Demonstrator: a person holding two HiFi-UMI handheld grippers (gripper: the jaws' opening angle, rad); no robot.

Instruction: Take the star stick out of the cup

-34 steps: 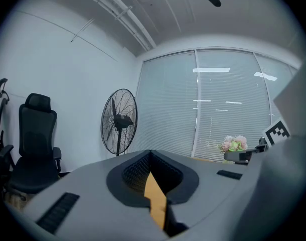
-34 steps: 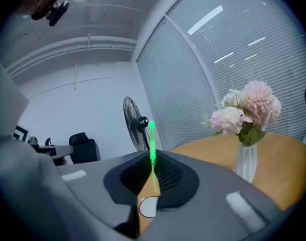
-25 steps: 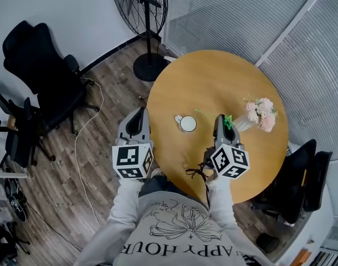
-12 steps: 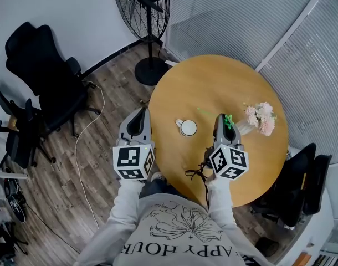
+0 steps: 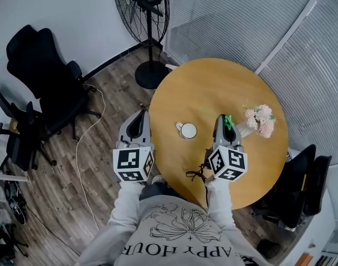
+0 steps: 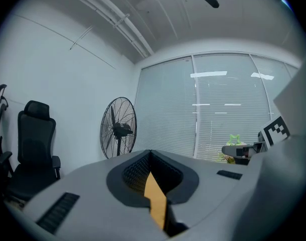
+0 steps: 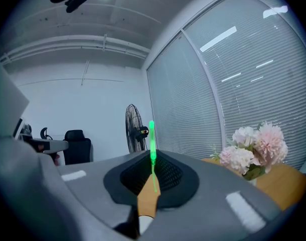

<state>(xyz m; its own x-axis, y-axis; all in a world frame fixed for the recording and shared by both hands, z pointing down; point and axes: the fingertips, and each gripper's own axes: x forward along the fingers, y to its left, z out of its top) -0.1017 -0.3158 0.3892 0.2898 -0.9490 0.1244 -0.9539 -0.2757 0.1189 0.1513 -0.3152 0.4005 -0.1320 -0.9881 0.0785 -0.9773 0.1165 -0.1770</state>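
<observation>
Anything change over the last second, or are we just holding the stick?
Very little. The right gripper, jaws shut on the star stick, has risen slightly; the stick was already out of the cup. Nothing was taken hold of or let go. The left gripper, the cup and the flowers stayed put; only the head view drifted a bit.

Head view steeply down on table (image 5: pixel 213 87), gripper views seemingly level, sharing fan (image 6: pixel 118 127)
</observation>
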